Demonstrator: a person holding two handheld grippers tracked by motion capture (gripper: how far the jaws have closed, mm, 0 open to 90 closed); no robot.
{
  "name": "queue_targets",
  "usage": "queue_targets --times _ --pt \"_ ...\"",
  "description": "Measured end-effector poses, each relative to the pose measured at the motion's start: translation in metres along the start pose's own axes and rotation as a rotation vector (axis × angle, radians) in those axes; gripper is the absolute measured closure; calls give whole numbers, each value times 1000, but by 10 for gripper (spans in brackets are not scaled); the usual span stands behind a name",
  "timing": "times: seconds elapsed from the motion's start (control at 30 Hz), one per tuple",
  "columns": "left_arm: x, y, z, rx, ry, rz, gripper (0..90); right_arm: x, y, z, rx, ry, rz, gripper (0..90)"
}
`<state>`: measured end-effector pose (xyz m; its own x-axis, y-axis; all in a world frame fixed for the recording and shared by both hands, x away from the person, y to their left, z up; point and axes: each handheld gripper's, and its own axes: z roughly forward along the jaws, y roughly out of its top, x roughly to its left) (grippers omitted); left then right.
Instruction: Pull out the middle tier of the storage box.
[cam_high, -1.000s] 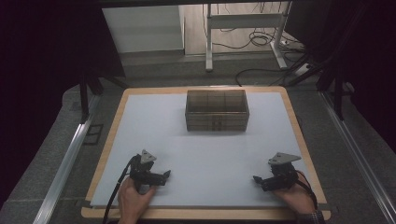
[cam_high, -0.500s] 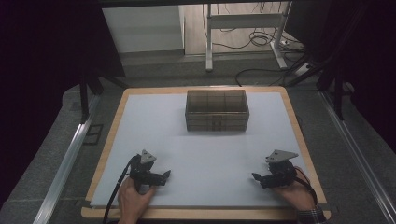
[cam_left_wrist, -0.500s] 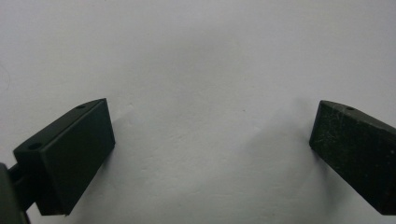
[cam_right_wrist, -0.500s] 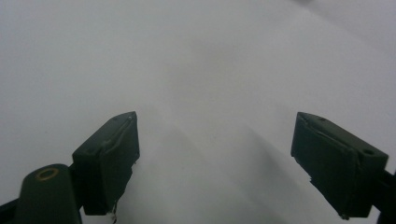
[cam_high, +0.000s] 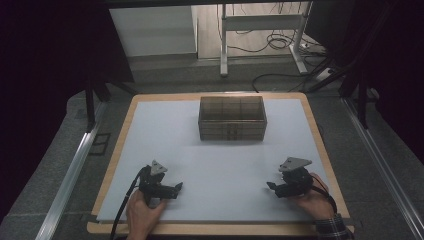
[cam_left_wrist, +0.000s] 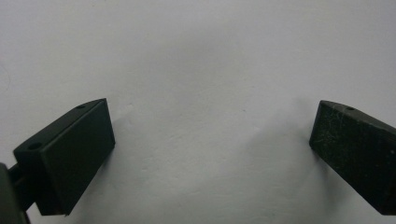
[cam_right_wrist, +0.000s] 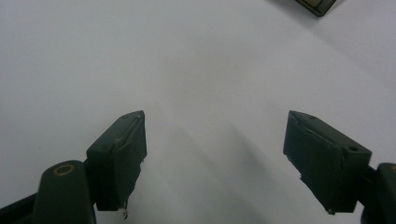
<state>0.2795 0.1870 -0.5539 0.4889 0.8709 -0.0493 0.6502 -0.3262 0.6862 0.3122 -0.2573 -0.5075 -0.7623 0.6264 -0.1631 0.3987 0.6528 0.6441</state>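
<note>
Wooden crate (cam_high: 232, 118) sits at the far middle of the white mat (cam_high: 220, 165), a low box split into compartments, well apart from both claws. No other loose thing lies on the mat, so the crate looks like the thing to go for.

At the near left, the left gripper (cam_high: 176, 188) rests low over the mat with its jaws spread wide and nothing between them; in the left gripper view only bare white surface lies past the pads (cam_left_wrist: 74, 154).

At the near right, the right gripper (cam_high: 271, 186) also holds nothing. Its jaws have just been closing a little, yet a broad gap remains, and the right gripper view shows empty mat between the fingers (cam_right_wrist: 121, 154), with a corner of the crate (cam_right_wrist: 320, 5) at the far edge.

To do the reach well, I would open the right claw fully again before it travels, lift both clear of the mat, and bring them in from the two short ends of the crate so the pads meet the walls squarely, not the thin dividers.
</note>
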Motion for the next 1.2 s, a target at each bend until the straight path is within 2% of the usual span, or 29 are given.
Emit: queue_targets --times 0.23,0.53,0.67,1.0,1.2 --pt "0 0 0 0 0 0 0 -1 9 1 -2 -32 -57 241" --pt "0 0 0 0 0 -1 0 1 16 6 -13 -54 -101 266" --pt "0 0 0 0 0 -1 0 4 22 8 -17 -76 -144 289" --pt "0 0 0 0 0 -1 0 5 32 15 -12 -107 -186 294" --pt "0 0 0 0 0 -1 0 7 38 21 -9 -134 -234 293"
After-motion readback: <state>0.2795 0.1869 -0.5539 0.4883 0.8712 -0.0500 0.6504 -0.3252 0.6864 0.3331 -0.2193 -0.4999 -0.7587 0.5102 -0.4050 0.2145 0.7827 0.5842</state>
